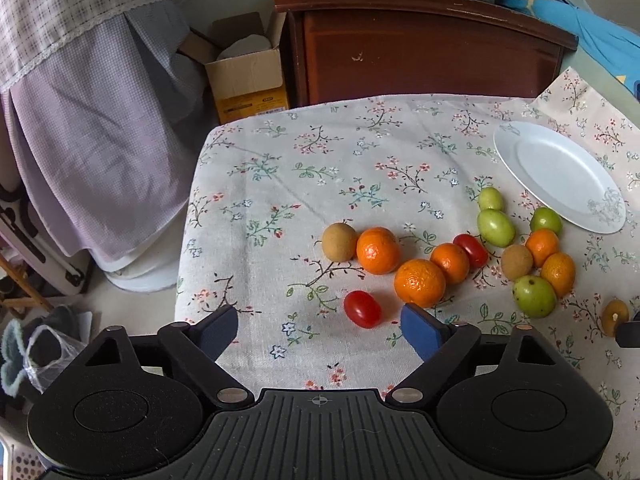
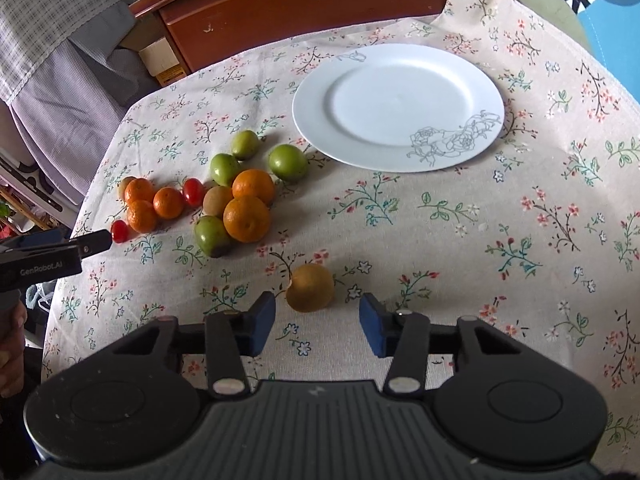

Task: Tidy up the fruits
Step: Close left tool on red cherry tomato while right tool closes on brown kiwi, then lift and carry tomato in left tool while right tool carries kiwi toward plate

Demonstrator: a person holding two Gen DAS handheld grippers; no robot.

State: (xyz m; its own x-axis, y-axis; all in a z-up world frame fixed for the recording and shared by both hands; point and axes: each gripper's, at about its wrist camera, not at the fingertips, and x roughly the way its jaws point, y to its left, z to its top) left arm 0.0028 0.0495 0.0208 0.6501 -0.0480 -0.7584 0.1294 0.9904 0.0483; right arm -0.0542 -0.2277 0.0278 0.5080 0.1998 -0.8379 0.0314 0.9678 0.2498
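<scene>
Black ribbed hand-held gripper point(image 2: 317, 322), blue pads point(image 2: 262, 322), silver pivot screws point(image 2: 228, 386)

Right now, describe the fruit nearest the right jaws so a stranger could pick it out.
Start at the white plate on the floral tablecloth, then come toward the camera past the fruit cluster. The brown round fruit lies alone just ahead of the right gripper, apart from the oranges and green fruits.

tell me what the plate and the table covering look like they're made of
Plate: probably glazed ceramic or porcelain; smooth white glossy surface with soft reflections and a fine grey rose line drawing near the rim. Melamine cannot be ruled out.
Tablecloth: woven fabric, likely cotton or linen, matte beige with printed flowers, creasing and draping over the edge.
</scene>
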